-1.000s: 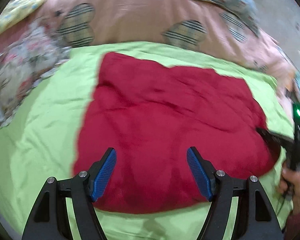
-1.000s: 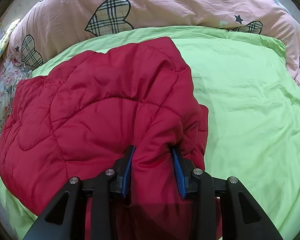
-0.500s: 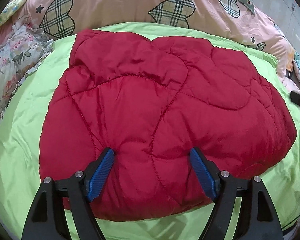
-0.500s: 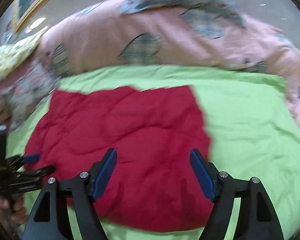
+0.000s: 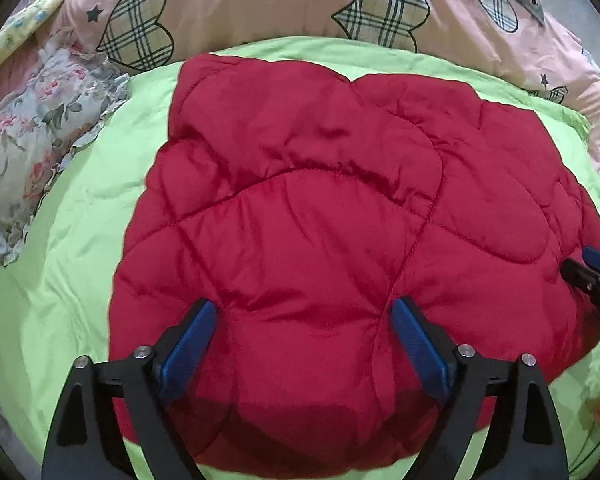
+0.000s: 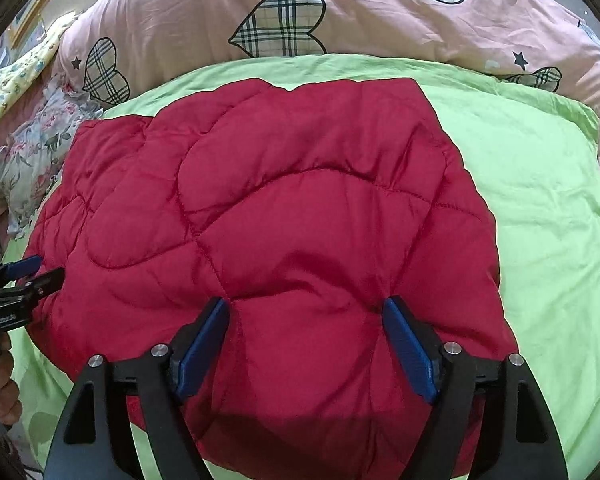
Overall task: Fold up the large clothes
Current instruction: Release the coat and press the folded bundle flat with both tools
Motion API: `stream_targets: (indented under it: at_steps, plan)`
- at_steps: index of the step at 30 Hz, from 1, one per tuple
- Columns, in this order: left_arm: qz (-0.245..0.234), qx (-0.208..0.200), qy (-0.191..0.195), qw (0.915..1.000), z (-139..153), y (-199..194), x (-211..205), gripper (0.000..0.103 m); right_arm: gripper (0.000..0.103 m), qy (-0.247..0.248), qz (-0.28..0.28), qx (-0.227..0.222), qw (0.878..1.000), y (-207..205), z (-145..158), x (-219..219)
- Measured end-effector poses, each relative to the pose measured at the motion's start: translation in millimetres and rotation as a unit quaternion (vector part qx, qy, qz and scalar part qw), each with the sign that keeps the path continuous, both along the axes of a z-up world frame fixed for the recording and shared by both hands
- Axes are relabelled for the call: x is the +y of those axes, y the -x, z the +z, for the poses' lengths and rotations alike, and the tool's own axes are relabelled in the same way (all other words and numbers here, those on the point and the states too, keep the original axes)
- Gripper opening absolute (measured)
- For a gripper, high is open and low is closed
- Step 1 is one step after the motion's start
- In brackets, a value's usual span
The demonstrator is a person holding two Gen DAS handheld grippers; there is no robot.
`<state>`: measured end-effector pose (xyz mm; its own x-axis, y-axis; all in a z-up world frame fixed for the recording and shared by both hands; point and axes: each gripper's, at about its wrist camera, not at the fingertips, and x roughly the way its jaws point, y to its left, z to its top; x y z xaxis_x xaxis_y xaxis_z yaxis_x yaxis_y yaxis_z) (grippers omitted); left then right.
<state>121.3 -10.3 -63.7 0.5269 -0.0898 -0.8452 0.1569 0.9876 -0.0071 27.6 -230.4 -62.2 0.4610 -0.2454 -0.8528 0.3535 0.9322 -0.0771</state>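
A: Left wrist view first, nearest things: the left tongs stand wide apart over the near edge of the red quilted jacket, with nothing between the blue pads. They may be brushing the padding; I cannot tell.

B: Same from the right wrist. The right tongs are spread wide and hold nothing, poised over the near part of the jacket.

A: Where does the garment lie?

B: On the green bedspread, roughly in the middle of the bed, as a compact puffy bundle. No sleeves or collar stick out, so I judge the folding largely done.

A: Agreed. What remains, I'd guess, is pressing it flatter or one more fold; the far corners bulge and the outline is uneven.

B: The fabric looks smooth and slippery, with curved stitch lines and thick padding. It will probably spring back.

A: Beyond it, a pink duvet with plaid hearts lies across the back, and a floral cushion sits at the far left.
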Motion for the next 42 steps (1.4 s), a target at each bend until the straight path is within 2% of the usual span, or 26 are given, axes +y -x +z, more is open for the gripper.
stream_targets:
  at_steps: [6, 12, 15, 18, 27, 35, 42]
  plan:
    - [0.001, 0.001, -0.006, 1.0, -6.6, -10.5, -4.6, 0.095, 0.082, 0.0, -0.001, 0.001, 1.0, -4.6, -2.6, -2.3]
    - [0.001, 0.0, -0.006, 1.0, -6.1, -8.8, -1.9, 0.096, 0.081, 0.026, 0.011, -0.018, 0.999, -13.9, 23.2, 9.8]
    - [0.0, -0.001, -0.007, 1.0, -5.6, -9.2, -2.2, 0.096, 0.082, 0.006, 0.012, 0.008, 1.0, -20.4, 3.6, 2.6]
    - [-0.002, -0.002, -0.009, 1.0, -6.6, -10.1, -2.6, 0.098, 0.086, 0.016, 0.016, 0.004, 1.0, -21.3, -9.6, 0.7]
    - [0.002, 0.001, -0.016, 0.9999, -7.9, -13.4, -3.0, 0.103, 0.087, 0.018, 0.01, 0.003, 1.0, -26.2, -10.2, -0.3]
    - [0.006, 0.0, -0.005, 1.0, 5.9, -4.5, 1.5, 0.102, 0.089, -0.015, 0.004, -0.019, 1.0, -10.8, 17.3, 4.7]
    - [0.008, -0.006, 0.022, 0.9997, 20.0, 29.7, 11.5, 0.102, 0.089, -0.014, 0.027, -0.019, 0.999, 15.4, 36.0, 24.3]
